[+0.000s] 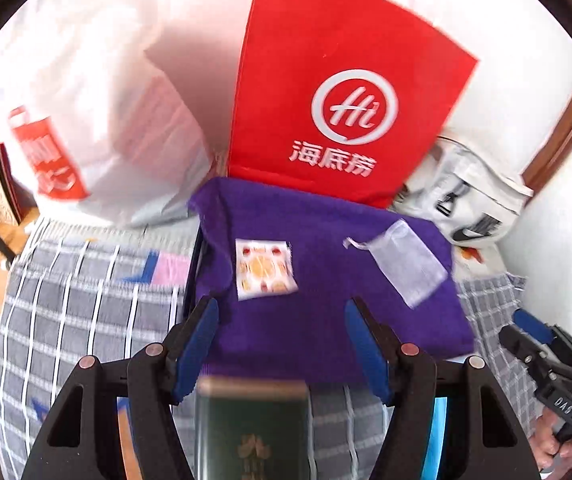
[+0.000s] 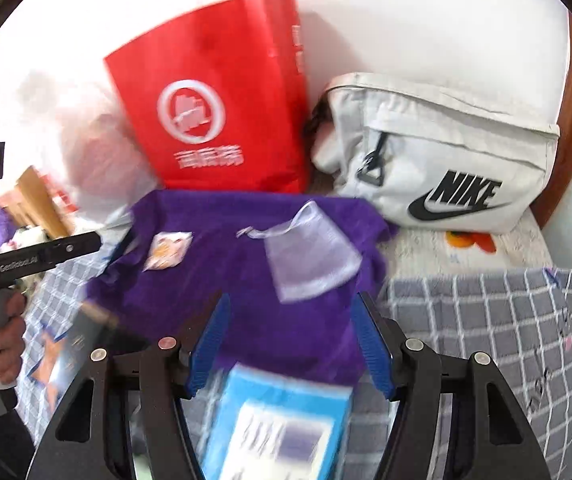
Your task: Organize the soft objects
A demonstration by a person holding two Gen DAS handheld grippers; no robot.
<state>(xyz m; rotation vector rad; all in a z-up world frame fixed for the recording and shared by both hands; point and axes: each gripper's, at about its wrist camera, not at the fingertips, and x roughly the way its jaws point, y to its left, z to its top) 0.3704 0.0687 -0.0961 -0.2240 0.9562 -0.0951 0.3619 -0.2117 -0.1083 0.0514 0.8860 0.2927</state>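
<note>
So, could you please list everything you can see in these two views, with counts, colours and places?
purple cloth: one, purple, spread on the checked bedding
patterned packet: one, white with orange print, on the cloth's left part
mesh pouch: one, sheer white with drawstring, on the cloth's right part
red bag: one, red with white logo, upright behind the cloth
white sling bag: one, white with black logo, right of the red bag
plastic bag: one, white, left of the red bag
checked bedding: grey-white, underneath
green box: one, near edge
blue pack: one, near edge
left tool: open
right tool: open
</note>
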